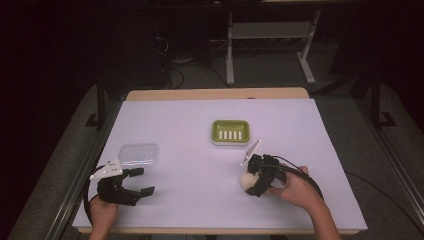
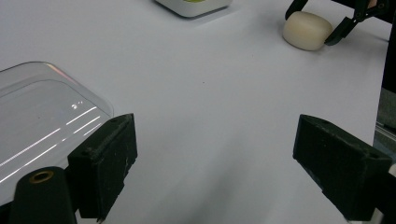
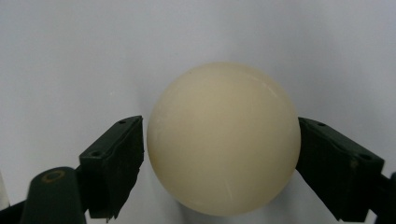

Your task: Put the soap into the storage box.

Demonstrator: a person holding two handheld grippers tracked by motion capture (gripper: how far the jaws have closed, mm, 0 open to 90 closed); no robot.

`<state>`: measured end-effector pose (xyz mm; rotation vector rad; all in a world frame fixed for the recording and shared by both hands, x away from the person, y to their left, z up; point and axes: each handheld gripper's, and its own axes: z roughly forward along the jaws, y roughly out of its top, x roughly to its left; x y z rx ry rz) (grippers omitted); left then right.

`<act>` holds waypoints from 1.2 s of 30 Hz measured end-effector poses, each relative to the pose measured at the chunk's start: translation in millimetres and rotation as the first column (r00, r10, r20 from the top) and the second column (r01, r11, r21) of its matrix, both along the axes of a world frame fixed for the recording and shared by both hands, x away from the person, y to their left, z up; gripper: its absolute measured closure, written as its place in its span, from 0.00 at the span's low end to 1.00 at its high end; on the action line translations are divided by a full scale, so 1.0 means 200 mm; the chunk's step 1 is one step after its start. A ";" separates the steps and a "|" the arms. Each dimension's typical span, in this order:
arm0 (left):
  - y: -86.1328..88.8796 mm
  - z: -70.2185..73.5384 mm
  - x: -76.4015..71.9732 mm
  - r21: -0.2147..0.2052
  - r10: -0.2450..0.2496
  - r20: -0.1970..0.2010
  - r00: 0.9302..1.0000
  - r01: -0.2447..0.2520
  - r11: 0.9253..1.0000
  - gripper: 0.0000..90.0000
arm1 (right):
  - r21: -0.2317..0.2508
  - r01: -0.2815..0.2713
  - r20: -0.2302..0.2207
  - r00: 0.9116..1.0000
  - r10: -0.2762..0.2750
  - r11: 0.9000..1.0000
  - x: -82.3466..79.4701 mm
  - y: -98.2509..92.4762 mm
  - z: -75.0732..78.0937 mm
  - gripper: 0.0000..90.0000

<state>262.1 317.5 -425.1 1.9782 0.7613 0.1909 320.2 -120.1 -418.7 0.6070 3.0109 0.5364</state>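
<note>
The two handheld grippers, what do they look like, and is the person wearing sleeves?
Both the left gripper and the right gripper are black, each with two blocky matte fingers bearing small round holes. Each carries a pale grey three-cornered plate on top, and a black cable loops from the right one. A brass-coloured ring sits on one finger base. No sleeves show; the forearms are bare.

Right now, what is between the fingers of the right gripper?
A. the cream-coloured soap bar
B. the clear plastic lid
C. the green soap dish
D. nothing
A: in the right gripper view the cream-coloured soap bar sits on the table between the two black fingers of the right gripper.
</note>
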 end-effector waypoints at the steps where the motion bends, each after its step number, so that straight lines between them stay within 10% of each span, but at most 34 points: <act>1: 0.00 0.00 0.00 0.000 0.000 0.000 1.000 0.000 1.000 0.14 | -0.001 -0.002 -0.001 1.000 0.002 1.000 0.00 0.00 0.00 0.19; 36: 0.00 0.00 0.00 -0.007 0.001 -0.002 1.000 -0.001 1.000 0.14 | -0.040 -0.014 0.020 1.000 0.015 0.999 0.00 0.04 -0.03 0.26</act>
